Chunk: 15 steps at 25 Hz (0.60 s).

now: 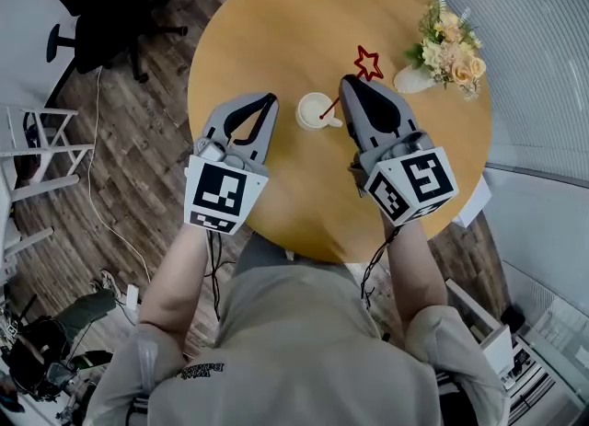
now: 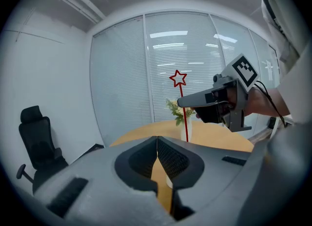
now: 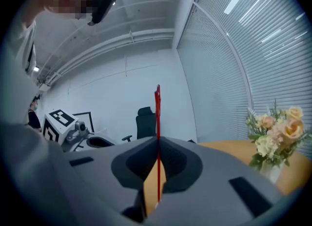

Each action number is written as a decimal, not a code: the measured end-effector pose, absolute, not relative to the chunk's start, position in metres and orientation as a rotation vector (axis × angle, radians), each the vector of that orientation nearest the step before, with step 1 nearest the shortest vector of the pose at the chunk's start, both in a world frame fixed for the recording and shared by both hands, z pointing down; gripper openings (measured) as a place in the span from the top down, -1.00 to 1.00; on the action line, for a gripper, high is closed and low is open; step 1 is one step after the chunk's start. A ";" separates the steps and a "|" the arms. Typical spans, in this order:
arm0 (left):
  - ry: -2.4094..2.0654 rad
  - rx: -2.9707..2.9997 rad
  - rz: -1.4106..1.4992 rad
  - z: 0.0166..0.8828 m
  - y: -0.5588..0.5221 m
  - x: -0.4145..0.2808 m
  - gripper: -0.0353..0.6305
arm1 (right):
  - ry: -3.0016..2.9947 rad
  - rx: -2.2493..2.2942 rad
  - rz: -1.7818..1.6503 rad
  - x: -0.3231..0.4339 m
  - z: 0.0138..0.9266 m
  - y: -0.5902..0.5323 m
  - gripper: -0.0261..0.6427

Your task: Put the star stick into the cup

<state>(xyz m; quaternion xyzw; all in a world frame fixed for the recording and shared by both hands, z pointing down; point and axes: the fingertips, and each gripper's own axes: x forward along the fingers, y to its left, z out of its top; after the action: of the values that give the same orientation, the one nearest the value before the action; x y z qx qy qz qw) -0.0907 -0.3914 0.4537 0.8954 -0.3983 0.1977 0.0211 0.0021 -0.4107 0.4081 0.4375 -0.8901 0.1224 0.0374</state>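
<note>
Clamping the red star stick [image 3: 157, 117] in the closed jaws of the right gripper [image 1: 349, 83] to steer its end into the white cup [image 1: 308, 108]; parking the left gripper [image 1: 270, 99] alongside, jaws together, empty.

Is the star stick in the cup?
Partly in: the star stick has its lower end inside the cup mouth, and the right gripper clamps it.

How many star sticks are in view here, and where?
1. The red star stick is clamped in the right gripper, its lower end at the cup on the round table. No other shows.
</note>
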 end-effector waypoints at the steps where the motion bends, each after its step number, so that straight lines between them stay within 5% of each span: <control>1: -1.217 2.767 0.621 0.461 -0.392 -0.090 0.83 | -2.710 1.347 0.374 0.003 0.417 -0.413 0.83; 15: -1.037 2.653 0.674 0.541 -0.387 -0.077 0.83 | -2.505 1.401 0.504 0.009 0.535 -0.424 0.83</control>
<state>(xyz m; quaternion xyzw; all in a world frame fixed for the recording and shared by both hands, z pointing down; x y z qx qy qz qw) -0.0774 -0.3870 0.5410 0.9012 -0.3522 0.2289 0.1070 0.0086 -0.4237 0.5349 0.4776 -0.8541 0.1717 0.1134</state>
